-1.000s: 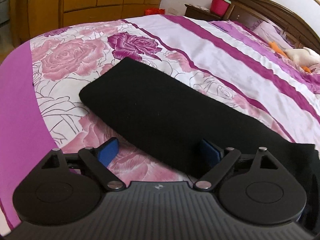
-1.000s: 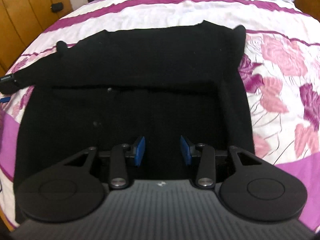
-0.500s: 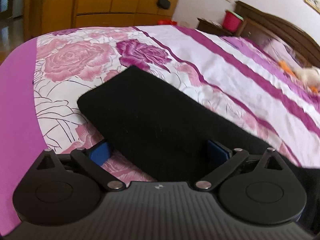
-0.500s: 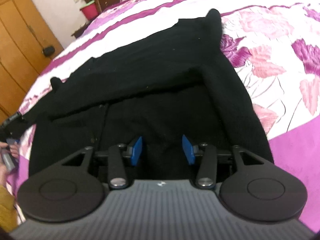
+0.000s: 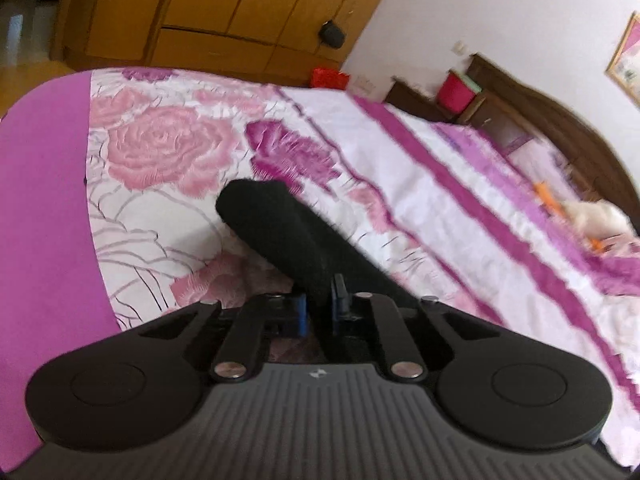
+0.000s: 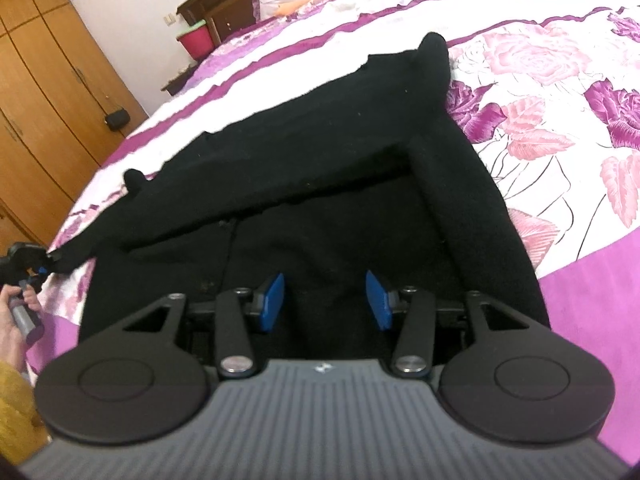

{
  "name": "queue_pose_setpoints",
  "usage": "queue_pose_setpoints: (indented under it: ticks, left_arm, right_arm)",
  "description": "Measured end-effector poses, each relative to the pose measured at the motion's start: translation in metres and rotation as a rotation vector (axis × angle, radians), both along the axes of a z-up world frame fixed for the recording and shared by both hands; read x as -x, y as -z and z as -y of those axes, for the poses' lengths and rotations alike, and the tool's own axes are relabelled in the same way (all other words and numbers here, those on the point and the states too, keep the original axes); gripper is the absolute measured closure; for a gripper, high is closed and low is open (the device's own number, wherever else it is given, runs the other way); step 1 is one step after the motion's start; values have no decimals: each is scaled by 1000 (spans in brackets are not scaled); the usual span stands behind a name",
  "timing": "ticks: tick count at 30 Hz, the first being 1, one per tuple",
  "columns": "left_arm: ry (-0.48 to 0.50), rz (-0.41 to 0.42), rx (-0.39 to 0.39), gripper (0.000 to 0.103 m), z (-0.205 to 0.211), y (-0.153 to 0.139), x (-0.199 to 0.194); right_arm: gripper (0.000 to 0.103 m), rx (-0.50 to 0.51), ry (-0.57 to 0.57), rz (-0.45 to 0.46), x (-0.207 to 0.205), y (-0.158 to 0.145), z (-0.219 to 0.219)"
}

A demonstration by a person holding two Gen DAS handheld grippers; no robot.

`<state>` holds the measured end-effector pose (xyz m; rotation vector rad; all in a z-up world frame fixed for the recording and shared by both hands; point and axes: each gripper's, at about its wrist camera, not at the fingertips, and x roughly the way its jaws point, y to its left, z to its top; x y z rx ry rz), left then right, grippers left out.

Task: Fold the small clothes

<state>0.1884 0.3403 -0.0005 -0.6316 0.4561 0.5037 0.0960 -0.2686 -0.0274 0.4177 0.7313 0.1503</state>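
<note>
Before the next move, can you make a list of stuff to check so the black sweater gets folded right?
1. Left gripper pinching the sleeve: ok, shut on black cloth.
2. Right gripper free to grab: ok, open and holding nothing, over the sweater body.
3. Sleeve off the bed: ok, bunched and raised above the flowers.
4. Other sleeve folded in: ok, it lies along the right side.
5. Sweater flat with no wrinkles: cannot tell, the black cloth hides creases.
6. Grip deep enough to hold: cannot tell, the pads hide the pinched part.
</note>
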Motion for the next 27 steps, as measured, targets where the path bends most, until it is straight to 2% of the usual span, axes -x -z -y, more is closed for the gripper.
queue_pose_setpoints:
  ticks: [9,17,19,22,26,27]
  left_arm:
    - [134,171,-85,92,35,-67,35]
    - [331,336,-163,92,108,-136,49]
    - [373,326,-156,92,126,-145,46]
    - [387,259,-142,92,147,-145,38]
    - [394,140,-121,90,157,-126,31]
    - [394,105,-107,85,156,-118,29]
  right_arm:
    - [53,13,-39,78,17,-19,-9]
    - [53,42,-32,90,27,-22,-6]
    - [53,42,-31,89,29,-21,-5]
    - [53,43,-37,97,31,-21,-4]
    - [53,80,-31,118,36,-20,-4]
    - [53,86,-28,122,37,-20,-4]
